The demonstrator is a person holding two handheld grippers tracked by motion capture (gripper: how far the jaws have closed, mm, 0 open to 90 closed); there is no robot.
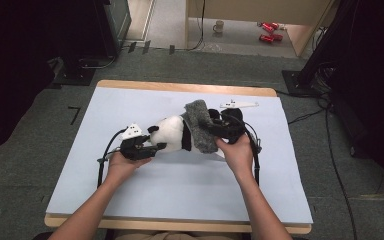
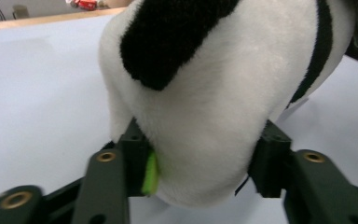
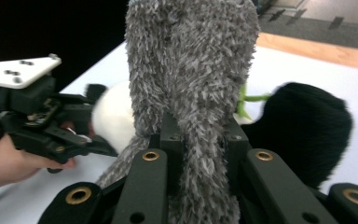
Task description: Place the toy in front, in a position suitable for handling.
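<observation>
Panda plush [image 2: 205,116] head clamped in left tool [image 2: 200,163]; grey scarf [image 3: 191,84] pinched in right tool [image 3: 200,140].

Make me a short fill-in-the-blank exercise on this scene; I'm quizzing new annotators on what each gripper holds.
1. The left gripper is closed on the ____ part of the toy panda.
2. The right gripper pinches a fuzzy scarf coloured ____.
3. The toy lies on a table with a light ____ top.
4. The scarf is draped over the panda's ____.

Missing words: white; grey; blue; body
</observation>
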